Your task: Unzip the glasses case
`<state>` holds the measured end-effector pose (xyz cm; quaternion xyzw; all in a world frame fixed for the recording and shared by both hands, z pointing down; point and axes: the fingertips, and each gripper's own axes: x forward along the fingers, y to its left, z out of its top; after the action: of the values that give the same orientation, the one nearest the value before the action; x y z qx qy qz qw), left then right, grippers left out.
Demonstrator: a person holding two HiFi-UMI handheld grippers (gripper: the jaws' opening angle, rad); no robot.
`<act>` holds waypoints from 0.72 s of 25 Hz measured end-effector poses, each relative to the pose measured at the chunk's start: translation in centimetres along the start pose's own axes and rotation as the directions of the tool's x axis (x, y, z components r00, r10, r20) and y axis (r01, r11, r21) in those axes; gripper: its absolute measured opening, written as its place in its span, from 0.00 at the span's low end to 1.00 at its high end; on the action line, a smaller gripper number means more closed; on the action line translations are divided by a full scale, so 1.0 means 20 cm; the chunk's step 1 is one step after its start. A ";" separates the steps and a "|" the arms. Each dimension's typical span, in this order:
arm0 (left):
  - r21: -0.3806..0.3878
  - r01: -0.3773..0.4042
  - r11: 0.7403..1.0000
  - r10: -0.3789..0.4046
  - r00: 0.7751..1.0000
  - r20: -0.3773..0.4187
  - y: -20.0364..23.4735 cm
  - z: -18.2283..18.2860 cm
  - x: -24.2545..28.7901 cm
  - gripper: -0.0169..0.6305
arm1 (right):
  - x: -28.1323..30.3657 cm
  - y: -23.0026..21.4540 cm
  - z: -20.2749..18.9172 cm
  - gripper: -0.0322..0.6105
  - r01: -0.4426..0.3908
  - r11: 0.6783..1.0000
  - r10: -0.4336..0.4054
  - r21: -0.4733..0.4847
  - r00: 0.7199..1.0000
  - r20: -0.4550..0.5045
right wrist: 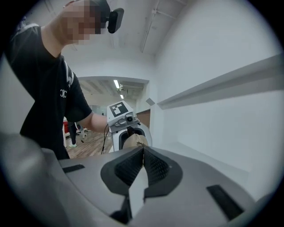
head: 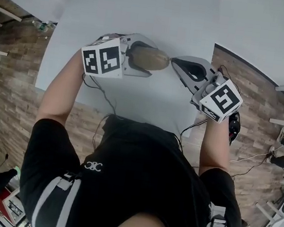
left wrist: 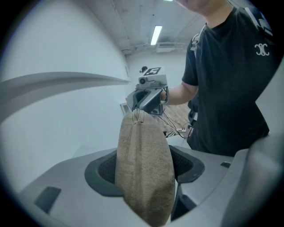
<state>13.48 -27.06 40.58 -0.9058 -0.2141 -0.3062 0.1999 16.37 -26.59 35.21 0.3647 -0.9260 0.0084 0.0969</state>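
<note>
So the glasses case is up in the air over the white table, lying roughly level between the two grippers. The left gripper has its jaws wide and clamped across the fat middle of the case, pads pressing on both sides. The right gripper has its jaws fully together, tips right at the far end of the case where a small tab sticks out. I'm guessing that's the zipper pull. Honestly, I can't tell whether the tab is actually pinched or the tips are just touching it. On handling: it looks like a tan felt or suede-type fabric shell, so probably light, grippy rather than slick, with a bit of give but enough stiffness to hold its rounded shape. Nothing fragile about the outside, though squeezing hard could bow the zip line and make the slider bind. I'd keep the left hold on the body like it is now, mid-length and firm, not crushing. The right should take the tab deep in the pads, since it's tiny and could slip out. Then the pull wants to run along the seam, not away from it. A soft case will twist in the grip if you yank sideways.
</note>
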 end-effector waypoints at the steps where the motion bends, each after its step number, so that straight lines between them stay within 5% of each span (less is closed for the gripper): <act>1: -0.020 -0.010 1.000 0.010 1.000 0.017 -0.01 0.00 -0.02 0.50 | 0.01 0.00 0.00 0.08 0.013 1.000 -0.013 -0.011 1.000 -0.009; 14: -0.213 -0.023 0.977 0.060 0.984 0.169 0.00 0.08 -0.07 0.50 | -0.03 -0.04 -0.01 0.08 0.040 0.999 -0.040 0.022 0.999 -0.010; 18: -0.290 -0.009 0.957 0.096 0.952 0.290 0.02 0.19 -0.11 0.50 | -0.08 -0.06 -0.01 0.08 0.042 0.997 -0.044 0.064 0.999 0.031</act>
<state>13.87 -26.12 36.35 -0.9665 -0.1712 -0.1869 0.0405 18.25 -26.38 35.05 0.3874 -0.9187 0.0300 0.0705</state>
